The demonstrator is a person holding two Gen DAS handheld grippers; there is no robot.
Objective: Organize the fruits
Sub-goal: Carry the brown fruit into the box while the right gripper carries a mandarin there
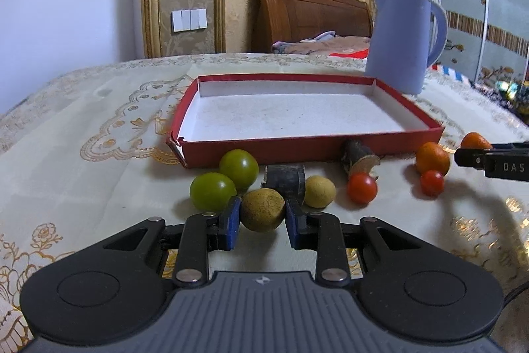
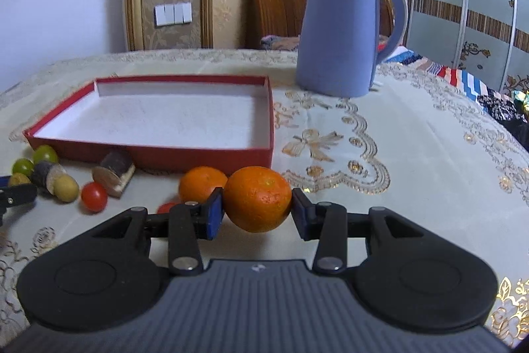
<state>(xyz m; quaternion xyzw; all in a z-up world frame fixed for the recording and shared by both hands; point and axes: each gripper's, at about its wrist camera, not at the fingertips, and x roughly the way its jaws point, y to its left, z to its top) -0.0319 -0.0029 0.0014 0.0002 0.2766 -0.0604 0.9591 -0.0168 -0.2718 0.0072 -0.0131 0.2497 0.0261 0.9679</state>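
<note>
A: Nearest the lens, the left gripper [image 1: 263,214] is clamped on a brown fruit [image 1: 263,210], blue pads pressed to both its sides. The fruit looks to sit low, at or barely off the table [image 1: 82,128].

B: And the right gripper [image 2: 258,204] is clamped on an orange [image 2: 258,199], which seems raised a little above the cloth. A second orange [image 2: 202,182] lies just behind its left pad.

A: The box [image 1: 297,149] stands ahead of the left gripper, its near wall beyond the two green fruits [image 1: 238,168] and a dark cut piece [image 1: 286,180]. From the right gripper it lies ahead and to the left.

B: So each fruit should probably be lifted clear of the wall before going forward, else the rim may catch it.

A: The left one has neighbours touching or nearly so: a green fruit beside its left pad, a yellowish one [image 1: 319,191] past its right. A straight lift would likely disturb them least.

B: The kettle [image 2: 344,35] is ahead of the right gripper, well apart from the orange, so a leftward path avoids it. The tomatoes [image 2: 94,197] lie to the left, below that path.

A: Round fruit may roll; a low release inside the box seems wise.
</note>
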